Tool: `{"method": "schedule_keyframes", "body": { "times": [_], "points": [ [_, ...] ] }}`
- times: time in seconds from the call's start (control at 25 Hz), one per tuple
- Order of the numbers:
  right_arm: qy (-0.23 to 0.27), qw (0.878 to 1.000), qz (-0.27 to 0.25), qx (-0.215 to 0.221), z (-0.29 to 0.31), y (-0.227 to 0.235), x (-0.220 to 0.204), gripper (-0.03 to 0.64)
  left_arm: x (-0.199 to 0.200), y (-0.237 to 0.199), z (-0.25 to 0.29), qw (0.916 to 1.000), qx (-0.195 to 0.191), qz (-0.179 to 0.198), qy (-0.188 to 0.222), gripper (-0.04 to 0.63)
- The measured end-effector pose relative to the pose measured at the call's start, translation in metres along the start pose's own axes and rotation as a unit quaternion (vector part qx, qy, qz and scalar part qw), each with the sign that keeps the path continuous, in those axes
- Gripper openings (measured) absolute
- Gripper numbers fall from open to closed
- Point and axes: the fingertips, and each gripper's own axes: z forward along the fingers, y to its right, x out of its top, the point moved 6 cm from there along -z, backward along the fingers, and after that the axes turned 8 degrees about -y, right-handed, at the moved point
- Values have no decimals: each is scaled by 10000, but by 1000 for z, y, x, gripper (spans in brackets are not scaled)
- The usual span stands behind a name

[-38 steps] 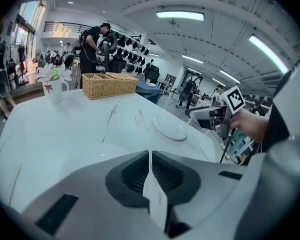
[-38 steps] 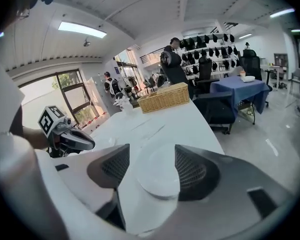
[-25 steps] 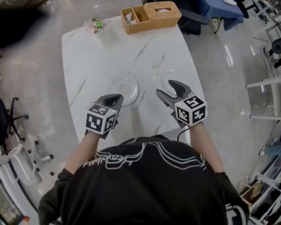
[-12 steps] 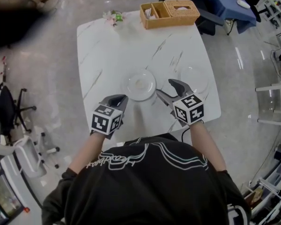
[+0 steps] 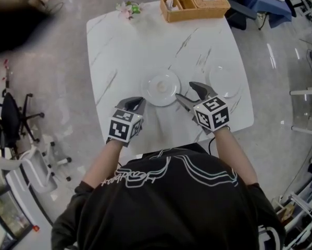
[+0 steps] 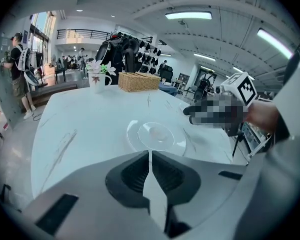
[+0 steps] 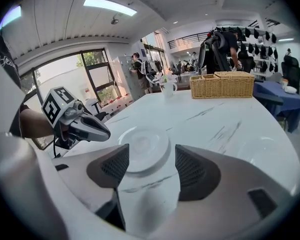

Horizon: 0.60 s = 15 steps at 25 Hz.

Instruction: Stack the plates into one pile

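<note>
Two white plates lie apart on the white marble table. One plate sits near the table's middle, and the second plate lies to its right by the table edge. My left gripper hovers just near-left of the middle plate, jaws shut and holding nothing. My right gripper is open at that plate's near-right rim, with the plate seen through the gap between its jaws. Nothing is held.
A wicker basket stands at the table's far edge, with a small cup of flowers to its left. Office chairs and people stand on the floor around.
The head view has swung so the table sits lower and more central. Both grippers have come closer to the middle plate, the right one reaching its rim.
</note>
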Motion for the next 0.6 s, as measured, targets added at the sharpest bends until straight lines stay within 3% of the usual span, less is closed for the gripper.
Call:
{"method": "schedule_keyframes", "body": {
  "times": [0.6],
  "points": [
    [-241,9994,203,127,5,8,-14,285,1,-2,20,9999,98,24,-133,38]
  ]
}}
